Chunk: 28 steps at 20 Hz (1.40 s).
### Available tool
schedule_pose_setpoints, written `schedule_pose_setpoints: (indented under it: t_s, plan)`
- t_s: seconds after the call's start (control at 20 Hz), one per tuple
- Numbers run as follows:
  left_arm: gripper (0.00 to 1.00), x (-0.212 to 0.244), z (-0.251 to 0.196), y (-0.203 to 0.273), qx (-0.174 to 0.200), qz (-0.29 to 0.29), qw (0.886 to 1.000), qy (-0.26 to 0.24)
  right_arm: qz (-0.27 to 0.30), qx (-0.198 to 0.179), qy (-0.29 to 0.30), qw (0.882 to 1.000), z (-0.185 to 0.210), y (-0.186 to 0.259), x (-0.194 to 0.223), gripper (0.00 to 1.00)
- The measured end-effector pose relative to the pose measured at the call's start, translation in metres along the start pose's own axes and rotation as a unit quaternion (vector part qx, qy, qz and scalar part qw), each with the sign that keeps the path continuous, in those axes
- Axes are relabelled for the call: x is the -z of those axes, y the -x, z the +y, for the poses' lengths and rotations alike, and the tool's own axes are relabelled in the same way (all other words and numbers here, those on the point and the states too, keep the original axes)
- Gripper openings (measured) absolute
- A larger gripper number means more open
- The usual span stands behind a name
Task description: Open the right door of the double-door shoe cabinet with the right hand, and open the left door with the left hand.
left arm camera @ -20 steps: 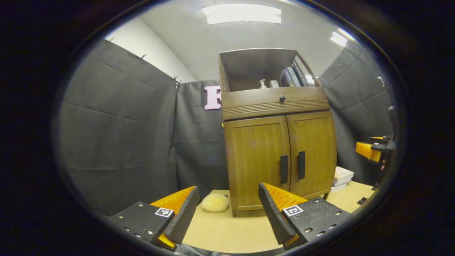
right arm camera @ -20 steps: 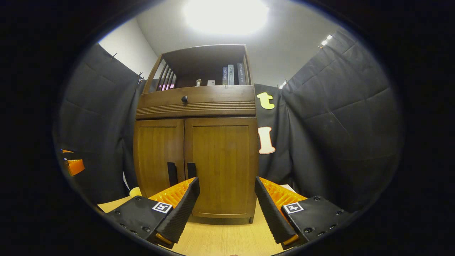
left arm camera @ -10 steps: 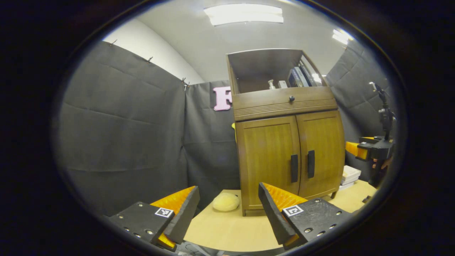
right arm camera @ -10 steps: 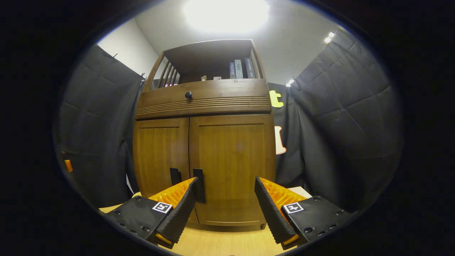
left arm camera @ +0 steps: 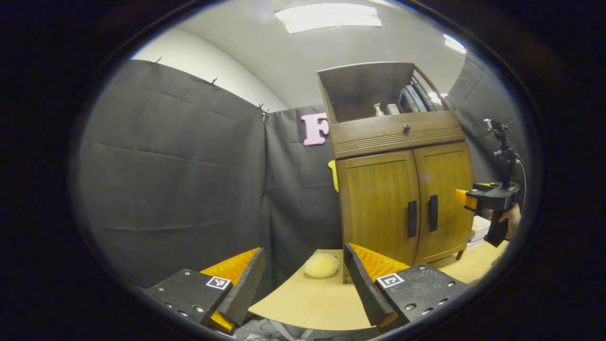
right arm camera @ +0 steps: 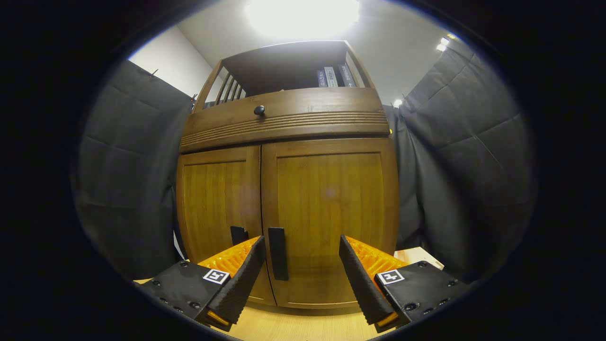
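yellow sponge (left arm camera: 321,264), stacked books (left arm camera: 479,226)

Right gripper (right arm camera: 301,250) spread wide, facing closed shoe cabinet (right arm camera: 284,123)

Right door (right arm camera: 329,218) and left door (right arm camera: 218,208) both shut. Right door's black handle (right arm camera: 278,259) sits between the fingers, just beside the left one, no contact visible. Left handle (right arm camera: 238,235) partly hidden. Drawer knob (right arm camera: 259,110) above, books (right arm camera: 334,76) on top shelf.

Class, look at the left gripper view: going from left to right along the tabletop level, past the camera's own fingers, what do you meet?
Yellow sponge → left door handle → right door handle → right gripper → stack of books.
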<state>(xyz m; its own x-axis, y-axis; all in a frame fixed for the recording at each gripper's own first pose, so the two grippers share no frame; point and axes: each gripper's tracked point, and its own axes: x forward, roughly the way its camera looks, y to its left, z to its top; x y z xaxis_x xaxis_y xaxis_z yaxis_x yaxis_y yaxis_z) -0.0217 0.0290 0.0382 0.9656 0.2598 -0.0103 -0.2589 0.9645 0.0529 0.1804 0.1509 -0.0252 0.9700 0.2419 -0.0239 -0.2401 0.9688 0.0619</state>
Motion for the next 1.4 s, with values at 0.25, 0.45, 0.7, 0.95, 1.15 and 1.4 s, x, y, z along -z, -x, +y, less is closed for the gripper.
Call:
schedule_pose_setpoints:
  t_s: [0.25,0.45,0.7,0.95,1.15,1.4]
  plan:
    - [0.96,-0.029,0.001,0.01,-0.04,0.001,0.999,-0.004,0.02,-0.015,-0.013,1.0,0.012,-0.023,0.021,0.98]
    - [0.96,-0.034,0.003,0.024,-0.067,0.002,0.998,-0.009,0.038,-0.02,-0.019,0.999,0.017,-0.04,0.043,0.98]
    - [0.96,-0.03,-0.005,0.032,-0.095,0.004,0.995,-0.009,0.061,-0.018,-0.019,0.998,0.02,-0.068,0.064,0.97]
    - [0.96,-0.028,-0.005,0.029,-0.104,0.009,0.994,-0.012,0.084,-0.01,-0.003,0.996,0.023,-0.089,0.085,0.77]
    - [0.96,-0.029,-0.008,0.027,-0.108,0.009,0.994,-0.019,0.094,-0.006,-0.003,0.996,0.027,-0.101,0.092,0.6]
    - [0.97,-0.026,-0.007,0.026,-0.104,0.01,0.994,-0.014,0.107,0.003,-0.009,0.994,0.03,-0.103,0.094,0.33]
